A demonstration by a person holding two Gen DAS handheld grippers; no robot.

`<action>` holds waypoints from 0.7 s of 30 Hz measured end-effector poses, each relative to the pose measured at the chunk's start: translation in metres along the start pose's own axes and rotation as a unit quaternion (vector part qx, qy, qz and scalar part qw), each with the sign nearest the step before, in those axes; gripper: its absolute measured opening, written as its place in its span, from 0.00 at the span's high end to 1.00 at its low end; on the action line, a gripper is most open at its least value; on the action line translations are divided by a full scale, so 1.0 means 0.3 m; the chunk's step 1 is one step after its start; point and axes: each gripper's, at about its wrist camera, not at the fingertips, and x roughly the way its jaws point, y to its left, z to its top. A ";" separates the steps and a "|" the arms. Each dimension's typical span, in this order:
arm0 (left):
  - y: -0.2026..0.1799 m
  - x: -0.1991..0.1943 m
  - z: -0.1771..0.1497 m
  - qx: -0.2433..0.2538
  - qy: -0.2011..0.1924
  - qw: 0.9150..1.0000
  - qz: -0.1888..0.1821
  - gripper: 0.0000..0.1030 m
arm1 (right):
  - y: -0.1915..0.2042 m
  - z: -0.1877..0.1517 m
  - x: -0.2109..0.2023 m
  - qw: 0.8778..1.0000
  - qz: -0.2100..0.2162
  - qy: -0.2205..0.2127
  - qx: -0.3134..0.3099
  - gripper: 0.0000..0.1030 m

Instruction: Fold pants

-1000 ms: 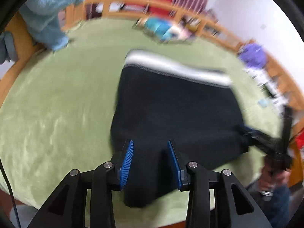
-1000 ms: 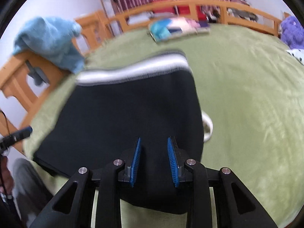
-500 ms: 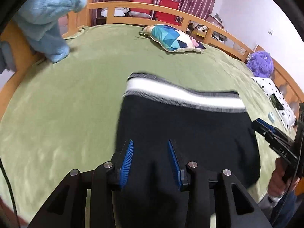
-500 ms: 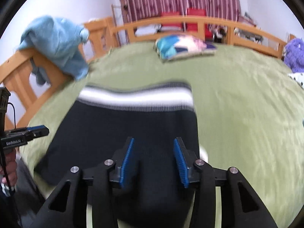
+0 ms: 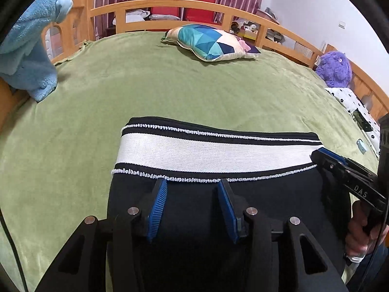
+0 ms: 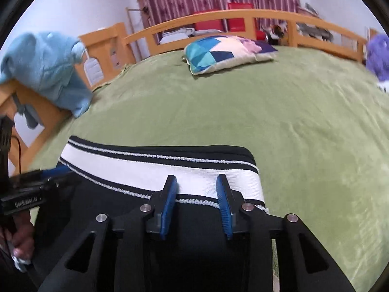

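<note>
Both my grippers, left (image 5: pixel 192 187) and right (image 6: pixel 197 185), hang wide open, empty, just over the pants (image 5: pixel 218 150) near the white waistband.

A green fleece blanket (image 5: pixel 170 82) covers the bed ahead of the jaws. Far beyond them lies a geometric blue-and-white pillow (image 5: pixel 211 41) — near the curved wooden bed rail (image 5: pixel 170 3). Left of the jaws, a light-blue fuzzy towel (image 5: pixel 26 46) drapes the rail; far right sits a purple plush toy (image 5: pixel 336 68).
</note>
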 end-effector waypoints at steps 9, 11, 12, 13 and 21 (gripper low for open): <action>-0.005 -0.053 -0.104 -0.021 0.056 0.997 0.039 0.55 | 0.014 -0.069 -0.105 0.999 -0.029 0.034 -0.014 0.60; -0.003 -0.100 -0.161 -0.022 0.066 0.996 0.052 0.52 | 0.038 -0.101 -0.146 0.997 -0.052 0.052 -0.013 0.58; 0.000 -0.122 -0.187 -0.028 0.071 0.995 0.056 0.47 | 0.062 -0.118 -0.175 0.996 -0.065 0.059 -0.021 0.53; 0.005 -0.146 -0.216 -0.037 0.074 0.995 0.057 0.44 | 0.087 -0.139 -0.201 0.994 -0.073 0.069 -0.035 0.48; -0.059 -0.355 -0.333 -0.026 0.065 0.997 0.030 0.42 | 0.120 -0.320 -0.413 0.991 -0.090 0.101 -0.021 0.47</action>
